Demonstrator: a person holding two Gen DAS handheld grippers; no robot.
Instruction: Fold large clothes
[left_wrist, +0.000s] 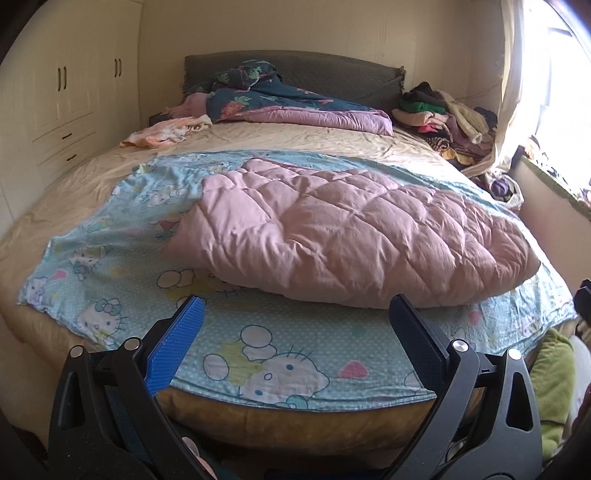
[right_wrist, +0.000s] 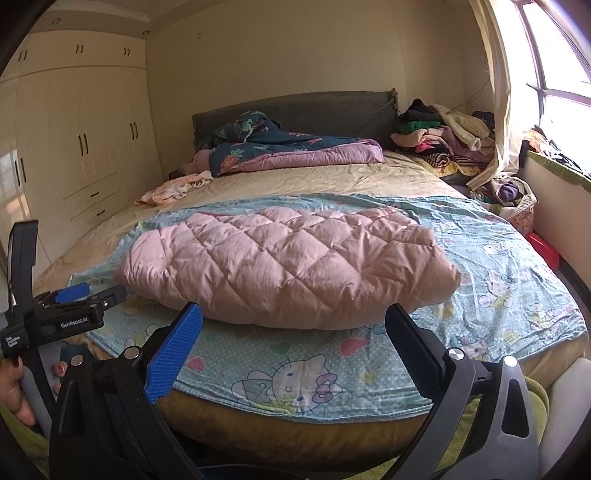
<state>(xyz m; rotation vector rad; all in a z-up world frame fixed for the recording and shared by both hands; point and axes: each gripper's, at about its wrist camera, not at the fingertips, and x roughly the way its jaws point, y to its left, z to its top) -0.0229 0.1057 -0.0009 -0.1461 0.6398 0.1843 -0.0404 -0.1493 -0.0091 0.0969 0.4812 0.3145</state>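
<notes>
Definitely a lived-in home bedroom. A big bed (right_wrist: 332, 181) with a wrinkled beige sheet and a grey padded headboard (right_wrist: 295, 110) was set against the back wall. A cartoon-cat quilt (right_wrist: 498, 258) was spread over the near end, and a dark floral duvet (right_wrist: 280, 147) was bunched up by the headboard. Built-in cream wardrobes (right_wrist: 85, 147) with drawers were fitted along the left wall. A heap of loose clothes (right_wrist: 443, 136) was piled in the far right corner, next to a curtained window (right_wrist: 554, 81) where daylight was let in.
</notes>
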